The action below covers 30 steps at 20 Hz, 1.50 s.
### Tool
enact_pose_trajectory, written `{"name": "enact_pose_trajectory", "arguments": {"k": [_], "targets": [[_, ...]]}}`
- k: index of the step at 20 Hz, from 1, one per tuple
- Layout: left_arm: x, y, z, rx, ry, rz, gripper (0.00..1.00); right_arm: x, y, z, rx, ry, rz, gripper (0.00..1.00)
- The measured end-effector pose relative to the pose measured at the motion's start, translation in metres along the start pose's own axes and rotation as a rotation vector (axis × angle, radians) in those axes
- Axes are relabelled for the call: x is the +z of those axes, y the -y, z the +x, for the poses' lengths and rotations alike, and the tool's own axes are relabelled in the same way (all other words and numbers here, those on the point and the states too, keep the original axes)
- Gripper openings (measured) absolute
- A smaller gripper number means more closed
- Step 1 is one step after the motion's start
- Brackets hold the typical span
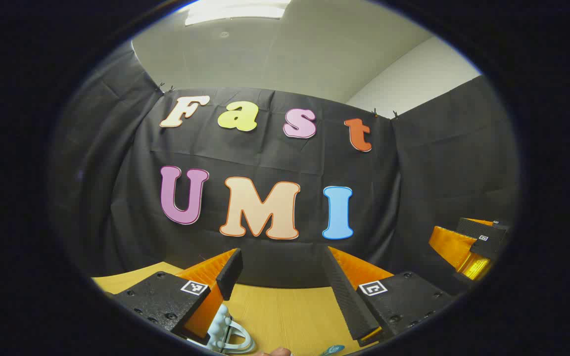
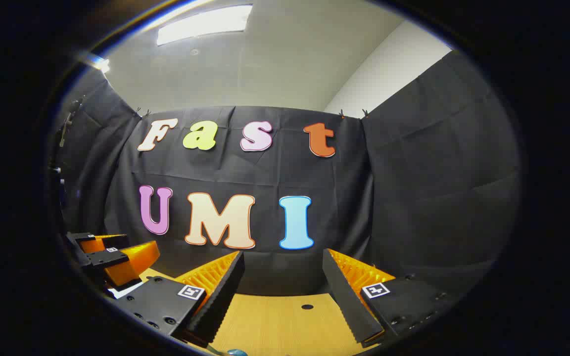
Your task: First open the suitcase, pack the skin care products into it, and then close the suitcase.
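My left gripper (image 1: pixel 281 267) is held above the wooden table (image 1: pixel 285 311), open, with nothing between its fingers. Below its left finger, at the bottom edge of the left gripper view, lies a pale blue-white ribbed object with a loop (image 1: pixel 228 333); what it is I cannot tell. A small teal item (image 1: pixel 332 350) peeks in at the bottom edge. My right gripper (image 2: pixel 282 269) is also open and holds nothing, raised over the table (image 2: pixel 285 326). A teal item (image 2: pixel 236 352) shows at the bottom edge of the right gripper view. Both grippers face the back wall, side by side.
The right gripper (image 1: pixel 468 247) appears at the far right of the left gripper view, and the left gripper (image 2: pixel 112 257) at the far left of the right gripper view. Black cloth walls close the booth behind and to the right. The table has a small dark hole (image 2: pixel 307 307).
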<state>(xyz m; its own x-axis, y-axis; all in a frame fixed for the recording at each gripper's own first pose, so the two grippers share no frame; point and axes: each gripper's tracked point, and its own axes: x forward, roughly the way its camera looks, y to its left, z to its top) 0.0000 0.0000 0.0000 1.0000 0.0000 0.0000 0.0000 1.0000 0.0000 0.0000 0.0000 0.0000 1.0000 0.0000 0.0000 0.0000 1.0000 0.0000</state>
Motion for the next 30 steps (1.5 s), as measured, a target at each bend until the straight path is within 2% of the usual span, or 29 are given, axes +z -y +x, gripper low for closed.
{"name": "enact_pose_trajectory", "arguments": {"k": [4,5,6,12,15,19,23,30], "targets": [[-0.001,-0.002,0.000,0.009,-0.001,0.002,0.95,-0.007,-0.004,0.003,0.008,-0.014,0.004,1.00],[-0.002,-0.003,0.001,0.009,-0.002,0.004,0.92,-0.007,-0.004,0.003,0.009,-0.015,0.006,1.00],[-0.003,-0.004,0.001,0.012,-0.005,0.006,0.95,-0.008,-0.005,0.004,0.011,-0.015,0.007,0.99],[-0.009,-0.007,0.000,0.029,-0.030,0.018,0.94,-0.018,-0.007,0.007,0.034,-0.019,0.011,0.99],[-0.006,-0.007,-0.002,0.046,-0.019,0.045,0.95,-0.023,-0.004,0.011,0.047,-0.014,0.029,0.96],[-0.017,-0.011,-0.003,0.073,-0.025,0.090,0.92,-0.032,-0.002,0.016,0.082,-0.010,0.034,0.99],[-0.071,-0.033,-0.005,0.112,-0.166,0.116,0.94,-0.050,-0.003,0.020,0.139,-0.021,0.020,0.99],[-0.207,-0.064,-0.015,0.096,-0.541,0.073,0.96,-0.085,0.012,0.030,0.024,-0.121,-0.012,0.99]]}}
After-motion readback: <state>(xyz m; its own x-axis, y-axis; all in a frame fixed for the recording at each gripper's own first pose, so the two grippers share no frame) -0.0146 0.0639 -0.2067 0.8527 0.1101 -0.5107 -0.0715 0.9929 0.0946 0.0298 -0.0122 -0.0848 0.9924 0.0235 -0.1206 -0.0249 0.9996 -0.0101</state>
